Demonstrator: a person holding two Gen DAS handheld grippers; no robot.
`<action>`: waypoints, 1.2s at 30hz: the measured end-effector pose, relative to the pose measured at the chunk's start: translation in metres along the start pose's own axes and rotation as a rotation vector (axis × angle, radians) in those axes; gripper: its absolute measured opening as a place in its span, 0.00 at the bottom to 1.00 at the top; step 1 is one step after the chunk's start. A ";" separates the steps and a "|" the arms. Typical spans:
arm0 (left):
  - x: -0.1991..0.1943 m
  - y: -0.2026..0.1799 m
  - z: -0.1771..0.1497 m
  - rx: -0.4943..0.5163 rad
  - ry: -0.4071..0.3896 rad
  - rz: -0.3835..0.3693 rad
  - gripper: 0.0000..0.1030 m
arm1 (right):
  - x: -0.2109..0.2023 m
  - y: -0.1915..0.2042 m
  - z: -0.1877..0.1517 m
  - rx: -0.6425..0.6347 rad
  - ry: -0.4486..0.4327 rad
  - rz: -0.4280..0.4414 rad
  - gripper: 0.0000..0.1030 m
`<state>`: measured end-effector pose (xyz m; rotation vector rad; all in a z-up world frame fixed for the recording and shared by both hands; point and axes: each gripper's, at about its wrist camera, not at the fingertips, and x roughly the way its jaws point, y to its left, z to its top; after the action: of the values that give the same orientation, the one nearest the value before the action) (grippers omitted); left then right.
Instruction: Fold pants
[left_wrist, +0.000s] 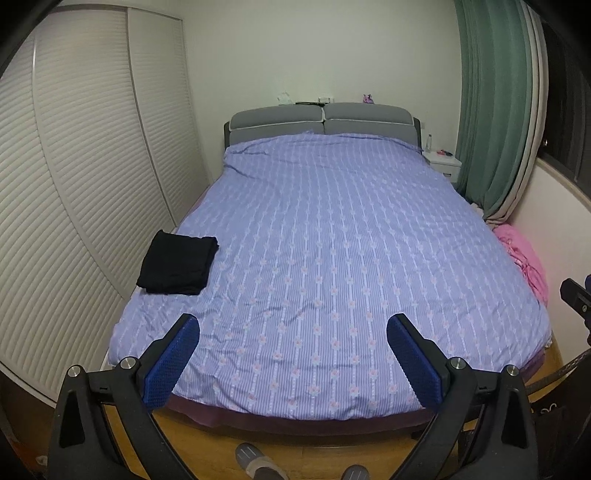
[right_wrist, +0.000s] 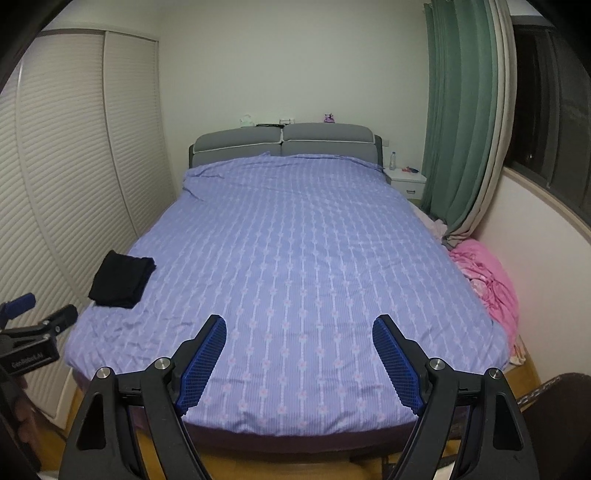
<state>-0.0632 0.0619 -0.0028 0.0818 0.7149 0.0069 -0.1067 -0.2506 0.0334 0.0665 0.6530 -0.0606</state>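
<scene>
Blue mesh pads on both grippers are spread wide with nothing between them, so the left gripper (left_wrist: 293, 332) and right gripper (right_wrist: 299, 334) are both empty and hanging over the foot edge of the bed (left_wrist: 332, 236), above the lilac striped floral cover. The black pants (left_wrist: 177, 264) are already folded into a neat rectangle and sit near the bed's left edge, toward the foot-end corner, well apart from either gripper. Past that, a grey padded headboard (left_wrist: 321, 120) runs along the far edge. Louvered wardrobe doors (left_wrist: 74, 184) line the left side, green curtains (left_wrist: 491, 110) hang on the right, and there's a pink bundle of bedding (left_wrist: 524, 258) off the bed's right edge. A white nightstand (left_wrist: 443, 164) sits by the far right corner.
</scene>
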 end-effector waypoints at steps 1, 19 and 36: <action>0.000 -0.001 0.000 0.003 -0.002 0.000 1.00 | 0.000 -0.002 -0.001 0.009 0.002 0.000 0.80; -0.007 -0.011 -0.005 0.059 -0.020 -0.011 1.00 | -0.005 -0.009 -0.008 0.066 -0.005 0.004 0.80; -0.011 -0.016 -0.007 0.076 -0.036 -0.019 1.00 | -0.006 -0.012 -0.008 0.074 -0.017 0.011 0.80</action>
<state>-0.0764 0.0463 -0.0027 0.1476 0.6794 -0.0395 -0.1166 -0.2619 0.0303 0.1410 0.6333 -0.0742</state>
